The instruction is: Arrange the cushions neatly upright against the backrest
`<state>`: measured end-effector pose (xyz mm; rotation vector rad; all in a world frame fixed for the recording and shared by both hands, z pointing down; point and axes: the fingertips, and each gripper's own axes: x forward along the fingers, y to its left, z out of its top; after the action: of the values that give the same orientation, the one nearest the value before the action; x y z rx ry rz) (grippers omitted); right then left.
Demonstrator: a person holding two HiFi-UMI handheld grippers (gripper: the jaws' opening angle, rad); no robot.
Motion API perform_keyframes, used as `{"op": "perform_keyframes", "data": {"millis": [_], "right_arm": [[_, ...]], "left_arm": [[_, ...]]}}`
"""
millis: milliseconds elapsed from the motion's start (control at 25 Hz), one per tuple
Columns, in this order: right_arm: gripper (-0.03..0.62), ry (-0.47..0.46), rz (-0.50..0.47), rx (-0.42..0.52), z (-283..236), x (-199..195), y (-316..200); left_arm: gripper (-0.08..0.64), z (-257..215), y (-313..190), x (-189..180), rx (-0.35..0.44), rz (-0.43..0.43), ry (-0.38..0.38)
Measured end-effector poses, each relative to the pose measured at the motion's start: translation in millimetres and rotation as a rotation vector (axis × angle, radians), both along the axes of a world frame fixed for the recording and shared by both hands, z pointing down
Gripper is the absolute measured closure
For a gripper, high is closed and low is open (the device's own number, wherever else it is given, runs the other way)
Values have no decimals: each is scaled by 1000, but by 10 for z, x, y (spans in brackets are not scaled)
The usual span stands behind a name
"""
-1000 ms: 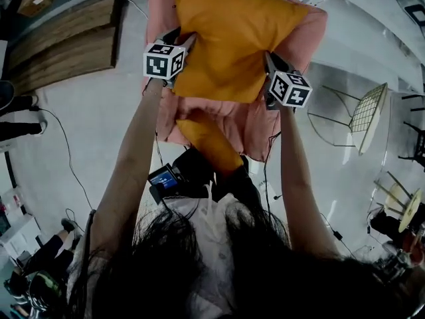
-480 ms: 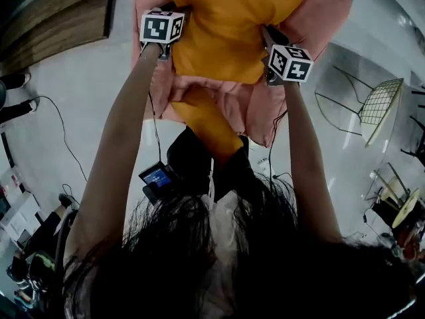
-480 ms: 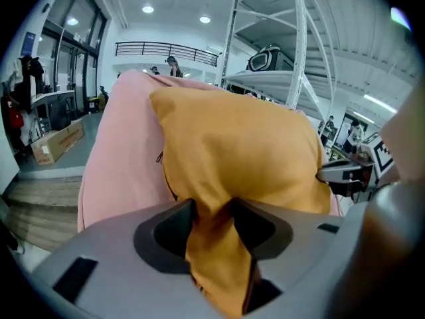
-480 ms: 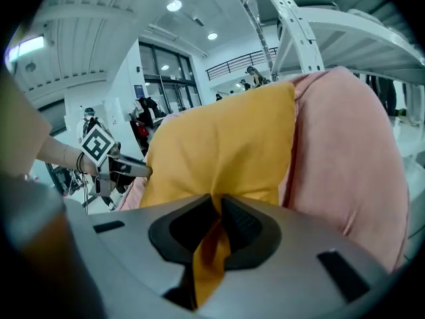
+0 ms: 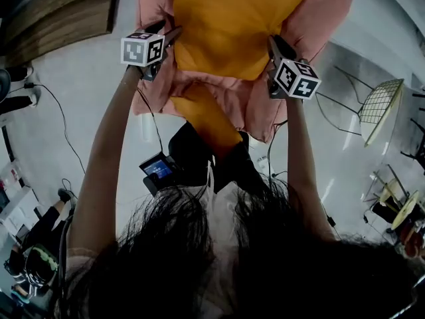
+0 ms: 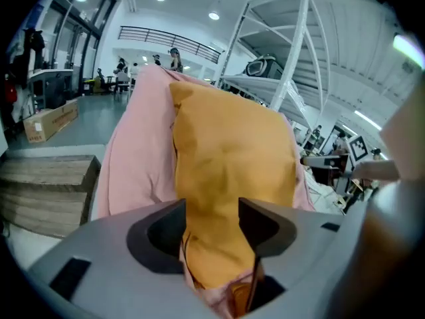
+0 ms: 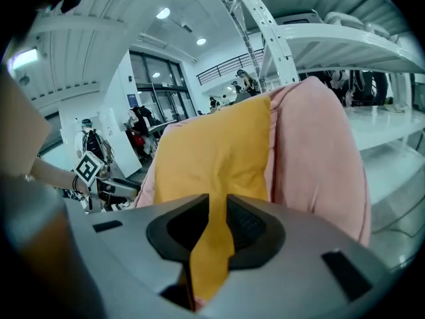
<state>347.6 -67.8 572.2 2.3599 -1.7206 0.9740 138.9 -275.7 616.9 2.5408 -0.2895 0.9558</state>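
A large orange cushion [image 5: 232, 25] stands upright against the backrest of a pink soft seat [image 5: 325, 12]. A second orange cushion [image 5: 206, 121] lies lower on the seat's front. My left gripper [image 5: 166, 37] is at the big cushion's left edge. In the left gripper view its jaws are opening, and my left gripper [image 6: 212, 211] has the orange cushion [image 6: 232, 158] bulging between them. My right gripper [image 5: 273, 45] is at the cushion's right edge. My right gripper [image 7: 218, 208] still pinches a fold of the orange cushion [image 7: 212, 151] as its jaws start opening.
A wooden platform [image 5: 60, 18] lies on the floor to the left of the seat. A wire chair [image 5: 378, 108] stands at the right. A white metal rack [image 6: 292, 45] rises behind the seat. A cable [image 5: 63, 121] trails over the floor. People stand far back.
The left gripper has shifted left and its jaws have spread wider. The cushion stays up against the backrest. The right gripper has barely moved.
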Motion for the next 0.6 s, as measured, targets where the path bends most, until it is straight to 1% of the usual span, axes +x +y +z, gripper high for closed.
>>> {"op": "perform_keyframes", "data": {"millis": [120, 200, 280, 400, 520, 600], "right_arm": [[526, -43, -6, 4, 33, -269, 278], [526, -73, -26, -8, 91, -520, 472], [526, -92, -56, -44, 204, -795, 691], [526, -142, -82, -107, 455, -1189, 973], [525, -211, -72, -148, 684, -1509, 1204], [526, -242, -52, -169, 795, -1641, 1350]], "left_arm": [[321, 129, 464, -320, -27, 149, -30], [321, 279, 854, -547, -50, 287, -77], [321, 492, 1250, -795, -60, 436, -155], [321, 851, 1709, -1132, -50, 653, -277], [321, 1163, 2024, -1369, -20, 871, -372], [319, 1382, 2153, -1483, 0, 991, -438]]}}
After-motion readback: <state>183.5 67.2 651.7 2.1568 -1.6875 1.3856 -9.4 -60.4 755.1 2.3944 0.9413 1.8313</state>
